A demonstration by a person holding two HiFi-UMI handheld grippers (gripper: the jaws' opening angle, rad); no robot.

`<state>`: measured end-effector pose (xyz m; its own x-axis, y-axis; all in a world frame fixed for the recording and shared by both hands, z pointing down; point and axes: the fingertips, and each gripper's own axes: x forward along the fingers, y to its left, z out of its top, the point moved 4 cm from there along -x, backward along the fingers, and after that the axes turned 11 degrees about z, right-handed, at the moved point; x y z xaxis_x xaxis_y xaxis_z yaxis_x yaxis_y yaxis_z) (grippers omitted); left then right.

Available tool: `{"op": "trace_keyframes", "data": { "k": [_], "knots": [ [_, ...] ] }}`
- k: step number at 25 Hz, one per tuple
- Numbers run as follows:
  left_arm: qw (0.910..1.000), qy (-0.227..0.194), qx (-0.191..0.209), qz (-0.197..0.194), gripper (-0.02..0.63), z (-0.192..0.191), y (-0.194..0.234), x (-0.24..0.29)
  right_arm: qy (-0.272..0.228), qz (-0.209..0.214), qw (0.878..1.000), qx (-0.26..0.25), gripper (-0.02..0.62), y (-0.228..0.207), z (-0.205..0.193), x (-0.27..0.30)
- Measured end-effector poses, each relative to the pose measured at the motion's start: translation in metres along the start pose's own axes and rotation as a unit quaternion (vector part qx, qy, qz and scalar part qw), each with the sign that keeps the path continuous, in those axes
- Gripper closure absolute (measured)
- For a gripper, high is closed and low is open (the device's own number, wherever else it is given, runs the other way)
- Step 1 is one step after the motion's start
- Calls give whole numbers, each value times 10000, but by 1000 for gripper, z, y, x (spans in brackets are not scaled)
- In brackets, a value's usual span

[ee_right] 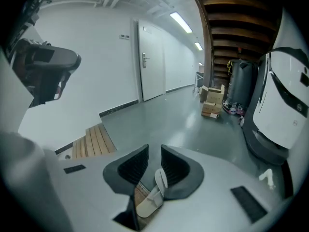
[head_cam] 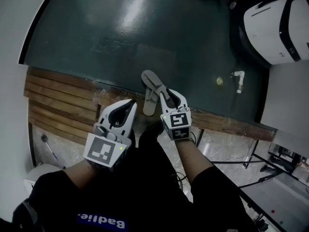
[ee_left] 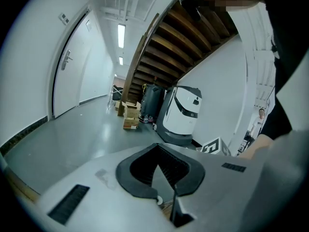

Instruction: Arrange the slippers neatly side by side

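Note:
Two pale grey slippers [head_cam: 150, 88] lie overlapping and askew on the floor, where the wooden strip [head_cam: 227, 122] meets the dark green floor. My right gripper [head_cam: 171, 96] hangs well above them, open, nothing between its pads. In the right gripper view the slippers [ee_right: 152, 197] show far below through the gap of the right gripper [ee_right: 154, 150], touching neither pad. My left gripper [head_cam: 132, 103] hovers left of the slippers over the wooden slats, shut and empty. The left gripper [ee_left: 157, 147] has its tips together in its own view.
A white machine [head_cam: 277, 25] stands at the far right on the green floor. A small yellow ball [head_cam: 219, 81] and a white fitting [head_cam: 239, 79] lie near it. Wooden slats [head_cam: 53, 100] run along the left. Cardboard boxes [ee_right: 212, 103] sit under a staircase down the corridor.

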<state>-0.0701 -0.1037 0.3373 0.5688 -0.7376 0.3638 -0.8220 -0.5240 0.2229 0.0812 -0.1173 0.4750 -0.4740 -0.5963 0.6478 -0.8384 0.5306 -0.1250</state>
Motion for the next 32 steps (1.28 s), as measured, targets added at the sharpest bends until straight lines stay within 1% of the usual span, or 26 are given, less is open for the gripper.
{"op": "trace_keyframes", "data": {
  "k": [3, 4, 6, 11, 15, 19, 23, 26, 32],
  "knots": [
    [10000, 37, -21, 77, 604, -4, -1, 9, 204, 60, 9998, 7, 537, -11, -19, 17],
    [9999, 46, -28, 106, 604, -5, 0, 12, 290, 89, 9995, -10, 522, -14, -26, 24],
    [9998, 56, -50, 175, 604, -7, 4, 16, 482, 147, 9987, -73, 517, -20, -41, 40],
    [9989, 152, -110, 419, 604, -15, 20, 28, 1040, 337, 9930, -436, 517, -38, -83, 91],
    [9981, 276, -51, 543, 604, -31, 30, 36, 1340, 359, 9893, -448, 517, -52, -110, 129],
    [9970, 419, -116, 637, 604, -45, 41, 45, 1601, 361, 9857, -394, 517, -62, -129, 165],
    [9960, 480, -193, 725, 604, -52, 49, 49, 1757, 419, 9821, -524, 517, -67, -142, 189],
    [9950, 510, -234, 822, 604, -56, 58, 53, 1927, 466, 9779, -670, 517, -71, -155, 206],
    [9930, 612, -194, 992, 604, -74, 71, 63, 2422, 484, 9656, -813, 517, -89, -204, 236]
  ]
}}
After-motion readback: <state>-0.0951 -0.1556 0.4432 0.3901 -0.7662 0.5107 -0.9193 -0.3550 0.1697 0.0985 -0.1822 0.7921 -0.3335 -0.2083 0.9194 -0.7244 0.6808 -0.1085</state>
